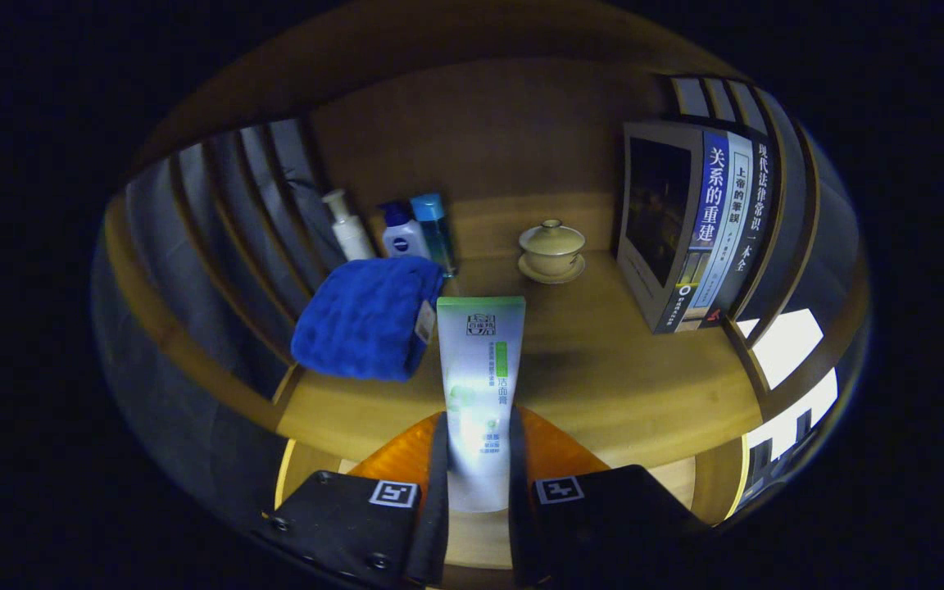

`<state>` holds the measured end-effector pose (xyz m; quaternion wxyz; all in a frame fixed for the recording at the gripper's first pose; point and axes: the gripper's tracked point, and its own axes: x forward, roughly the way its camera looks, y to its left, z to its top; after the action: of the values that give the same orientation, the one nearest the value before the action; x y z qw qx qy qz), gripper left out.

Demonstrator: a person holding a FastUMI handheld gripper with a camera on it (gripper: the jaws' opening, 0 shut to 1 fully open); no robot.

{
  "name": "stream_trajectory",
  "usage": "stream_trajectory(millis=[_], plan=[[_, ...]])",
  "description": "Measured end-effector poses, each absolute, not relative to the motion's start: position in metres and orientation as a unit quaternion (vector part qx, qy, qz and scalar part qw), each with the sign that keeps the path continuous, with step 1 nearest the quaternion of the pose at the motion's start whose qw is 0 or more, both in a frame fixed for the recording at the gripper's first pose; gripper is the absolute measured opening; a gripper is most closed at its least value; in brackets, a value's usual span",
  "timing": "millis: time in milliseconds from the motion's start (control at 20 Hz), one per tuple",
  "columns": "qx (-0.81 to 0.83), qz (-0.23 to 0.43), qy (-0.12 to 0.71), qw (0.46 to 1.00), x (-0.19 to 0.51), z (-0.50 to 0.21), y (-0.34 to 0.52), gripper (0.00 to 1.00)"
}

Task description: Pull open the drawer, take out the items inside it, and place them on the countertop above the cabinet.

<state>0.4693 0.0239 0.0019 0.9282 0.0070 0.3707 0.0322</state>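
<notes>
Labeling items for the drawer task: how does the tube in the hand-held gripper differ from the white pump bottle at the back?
The tube is flat, white and green, and clamped between the fingers of the hand-held gripper, its sealed end pointing away over the countertop. The pump bottle is round, plain white, and stands upright and free beyond the blue towel. Both look like toiletries.

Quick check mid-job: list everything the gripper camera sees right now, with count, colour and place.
tube: 1, white and green, between the fingers, reaching out over the countertop
towel: 1, blue, folded, left of the tube
bottles: 3, white, white-blue and blue, behind the towel
lidded cup on saucer: 1, cream, beyond the tube
books: several, upright, right of the cup
countertop: 1, wooden
gripper: 1, both fingers pressing on the tube
</notes>
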Motion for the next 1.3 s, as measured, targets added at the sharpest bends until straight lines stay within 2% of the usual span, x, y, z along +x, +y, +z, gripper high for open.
stream_trajectory(millis=[500,850,1000,1150,1300], plan=[[-0.001,-0.017,0.414,0.910,0.495,-0.045,0.003,0.41],[-0.005,-0.020,0.410,0.912,0.496,-0.052,0.005,0.55],[0.000,-0.011,0.408,0.913,0.494,-0.050,0.009,0.69],[0.000,-0.017,0.407,0.913,0.495,-0.049,0.005,1.00],[0.000,-0.021,0.404,0.915,0.494,-0.048,0.004,0.99]])
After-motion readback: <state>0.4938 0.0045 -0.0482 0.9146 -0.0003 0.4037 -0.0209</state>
